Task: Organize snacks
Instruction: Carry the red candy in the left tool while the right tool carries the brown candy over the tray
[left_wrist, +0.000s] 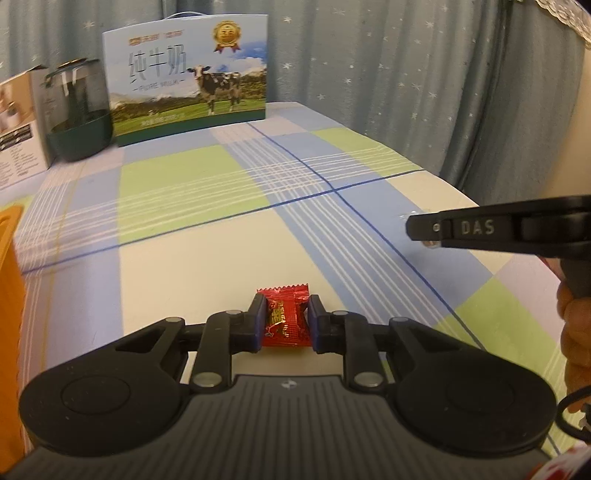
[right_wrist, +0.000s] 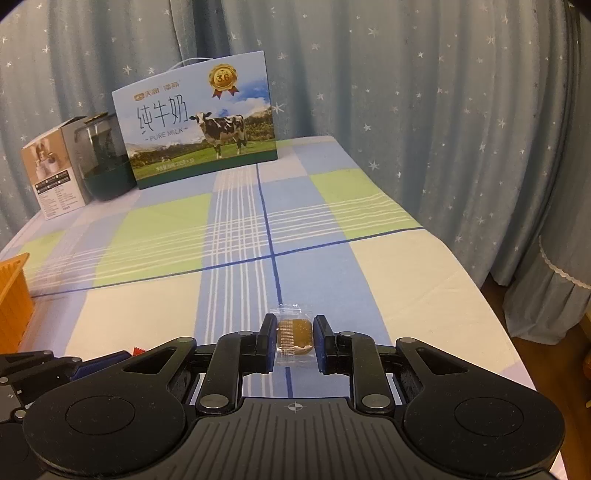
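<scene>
1. A plaid-clothed surface (right_wrist: 332, 266) fronts a starry curtain (right_wrist: 424, 110).
2. Nearest, the left tool (left_wrist: 283, 322) clamps a red candy (left_wrist: 284, 319); the right tool (right_wrist: 294, 338) clamps a clear-wrapped brown snack (right_wrist: 294, 334).
3. An orange basket (right_wrist: 13, 295) sits left.
4. Far back stands a milk carton (right_wrist: 201, 122).

Both views are kinda dim with a warm indoor tint, soft shadows only. Heavy fisheye bending curves the curtain (right_wrist: 443, 129) and desk (right_wrist: 388, 295) edges, dark corners, and the milk box (left_wrist: 192, 79) text looks slightly soft.
</scene>
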